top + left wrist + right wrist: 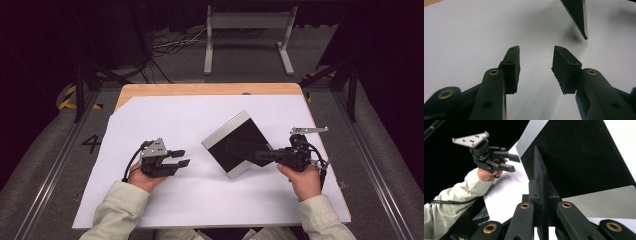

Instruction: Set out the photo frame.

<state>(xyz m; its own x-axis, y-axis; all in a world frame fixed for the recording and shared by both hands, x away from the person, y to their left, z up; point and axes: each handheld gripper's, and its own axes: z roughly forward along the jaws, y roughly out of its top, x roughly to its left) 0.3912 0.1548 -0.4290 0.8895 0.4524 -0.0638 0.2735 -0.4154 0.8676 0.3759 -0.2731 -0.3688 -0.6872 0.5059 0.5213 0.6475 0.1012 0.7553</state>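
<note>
Judging the black board at frame centre stiff, light, slippery; my right gripper is clenched over its lower-right edge, left gripper released.

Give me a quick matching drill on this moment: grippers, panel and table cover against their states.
1 left gripper
2 right gripper
3 black panel
4 white sheet

a covers the wooden tabletop
b jaws apart, nothing between them
c lies flat, silver strips along two edges
d jaws together over the panel's dark face

Pairs: 1-b, 2-d, 3-c, 4-a
</note>
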